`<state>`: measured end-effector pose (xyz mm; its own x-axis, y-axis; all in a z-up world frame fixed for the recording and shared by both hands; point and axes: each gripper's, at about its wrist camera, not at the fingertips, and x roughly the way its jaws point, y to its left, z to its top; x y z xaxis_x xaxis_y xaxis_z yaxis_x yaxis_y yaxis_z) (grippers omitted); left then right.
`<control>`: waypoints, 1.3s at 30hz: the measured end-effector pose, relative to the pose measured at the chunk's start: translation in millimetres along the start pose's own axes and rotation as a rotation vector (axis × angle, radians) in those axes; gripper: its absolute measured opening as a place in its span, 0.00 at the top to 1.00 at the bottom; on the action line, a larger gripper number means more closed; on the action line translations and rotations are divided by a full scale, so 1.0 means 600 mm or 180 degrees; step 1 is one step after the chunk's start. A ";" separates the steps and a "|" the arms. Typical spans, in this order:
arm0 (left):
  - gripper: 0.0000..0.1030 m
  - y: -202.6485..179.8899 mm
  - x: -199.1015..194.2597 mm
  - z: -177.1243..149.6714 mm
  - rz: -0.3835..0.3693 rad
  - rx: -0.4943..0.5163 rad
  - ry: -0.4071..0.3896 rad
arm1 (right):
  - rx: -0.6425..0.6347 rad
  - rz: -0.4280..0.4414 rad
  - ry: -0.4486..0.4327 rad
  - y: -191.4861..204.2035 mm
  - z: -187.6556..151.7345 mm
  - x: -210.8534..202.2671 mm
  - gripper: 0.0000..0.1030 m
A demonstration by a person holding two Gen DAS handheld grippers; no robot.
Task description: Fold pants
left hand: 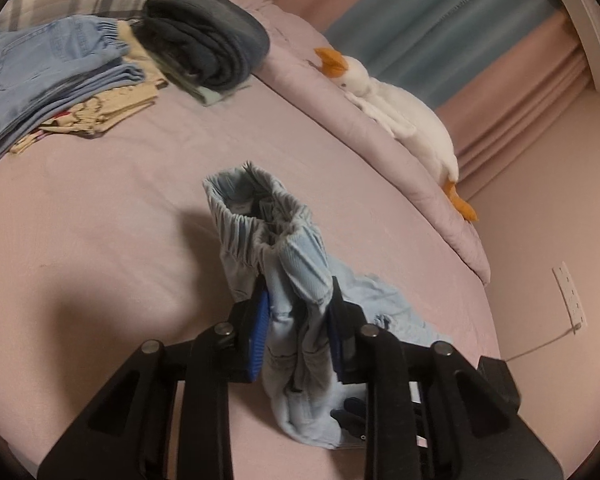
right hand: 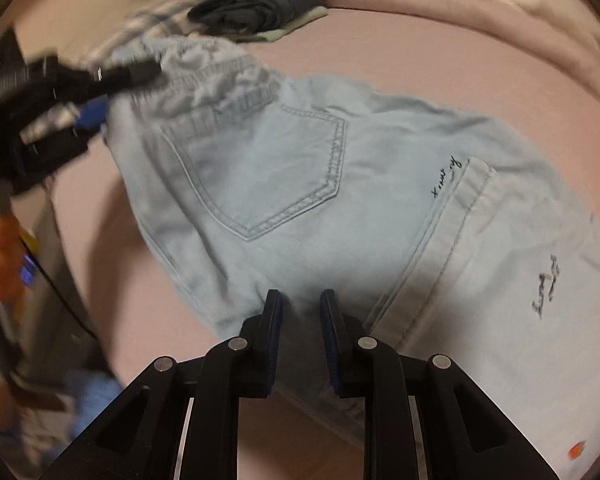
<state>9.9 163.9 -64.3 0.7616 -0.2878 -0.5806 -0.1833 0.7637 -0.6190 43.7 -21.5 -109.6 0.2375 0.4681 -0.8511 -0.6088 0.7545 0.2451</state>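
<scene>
On the pink bed sheet (right hand: 400, 60) lie the light blue pants (right hand: 300, 184), back pocket up, with the elastic waistband toward 10 o'clock in the right wrist view and the legs running off toward 4 o'clock. The left tongs (left hand: 298, 312) are clamped on a bunched fold of the pants near the waistband, blue pads pressed against the cloth on both sides, and the gathered waistband stands up above them toward 12 o'clock. From the right wrist camera the same left tongs show blurred at 9 o'clock, gripping the waistband edge. The right tongs (right hand: 300, 312) sit low at 6 o'clock over the seat of the pants; their fingers stand a little apart with cloth behind the gap, and whether they pinch any cloth cannot be told. At 10 o'clock in the left wrist view a stack of folded clothes (left hand: 60, 88) rests beside a rolled dark garment (left hand: 208, 44). A plush goose (left hand: 396, 112) lies on the quilt (left hand: 300, 60) at 2 o'clock.
</scene>
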 end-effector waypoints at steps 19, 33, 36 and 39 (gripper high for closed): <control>0.80 -0.263 0.094 -0.160 -0.0242 0.1928 0.0590 | 0.3015 0.2272 -0.1349 -0.261 -0.164 -0.084 0.35; 0.11 -0.238 0.100 -0.201 -0.0330 0.2086 0.0905 | 0.2796 0.1713 -0.0910 -0.264 -0.139 -0.096 0.33; 0.09 -0.223 0.072 -0.187 -0.0392 0.1967 0.0733 | 0.2780 0.1625 -0.0862 -0.263 -0.132 -0.094 0.33; 0.11 -0.202 0.063 -0.175 -0.0312 0.1780 0.0682 | 0.2737 0.1575 -0.0801 -0.259 -0.132 -0.093 0.33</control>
<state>-3.9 -0.2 -66.6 0.6058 -0.4377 -0.6644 0.2802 0.8989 -0.3368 65.2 -201.4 -137.3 0.3194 0.8250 -0.4663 0.0437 0.4787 0.8769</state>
